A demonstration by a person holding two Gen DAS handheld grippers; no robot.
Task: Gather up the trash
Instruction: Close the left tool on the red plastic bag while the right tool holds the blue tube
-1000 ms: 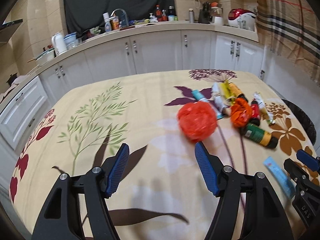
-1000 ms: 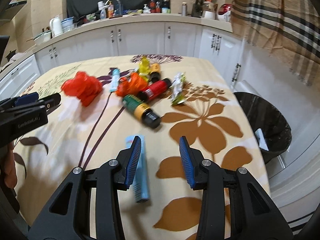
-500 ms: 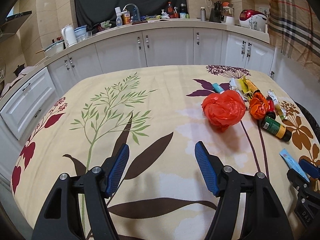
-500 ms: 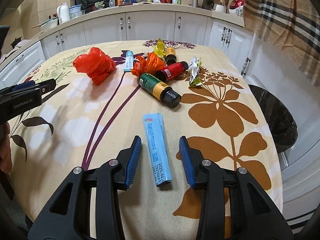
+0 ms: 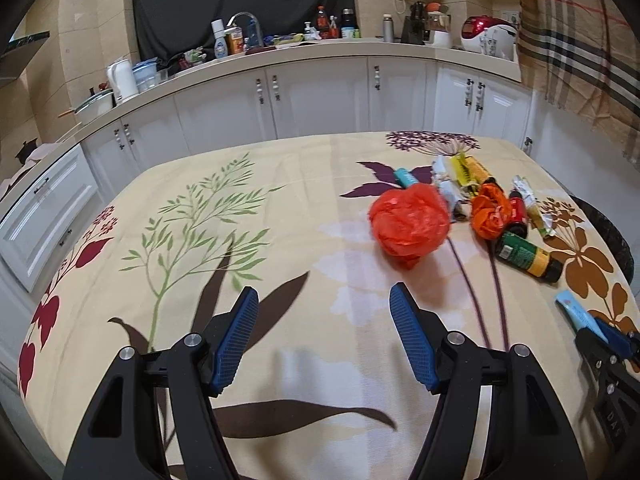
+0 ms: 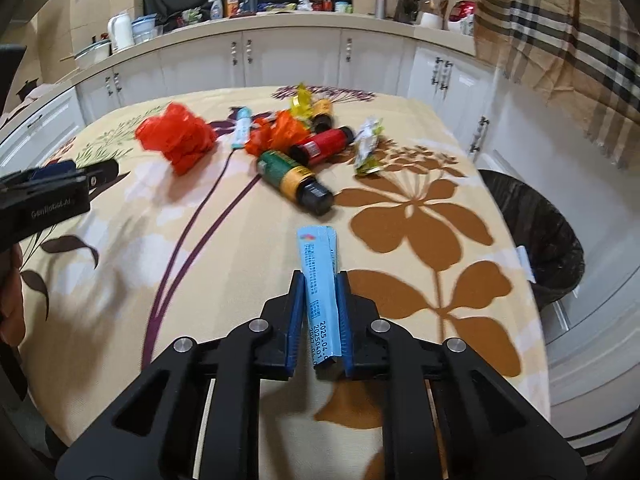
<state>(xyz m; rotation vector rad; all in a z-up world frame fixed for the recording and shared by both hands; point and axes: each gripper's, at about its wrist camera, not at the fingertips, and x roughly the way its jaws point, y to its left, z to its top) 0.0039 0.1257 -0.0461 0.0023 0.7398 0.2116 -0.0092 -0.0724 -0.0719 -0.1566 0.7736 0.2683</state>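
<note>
Even, fairly bright indoor light falls from above, casting soft shadows on the cream floral tablecloth (image 5: pixel 280 208) just ahead of the fingers. Strong fisheye bending curves the white cabinets (image 6: pixel 288 60) beyond, with dark corners. The right-wrist view is slightly motion-blurred.

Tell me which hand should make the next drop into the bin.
Right, probably. The right gripper has just closed on the blue packet, and the bin stands off the table edge on its side. The left gripper is open with nothing between its jaws, short of the red bag.
</note>
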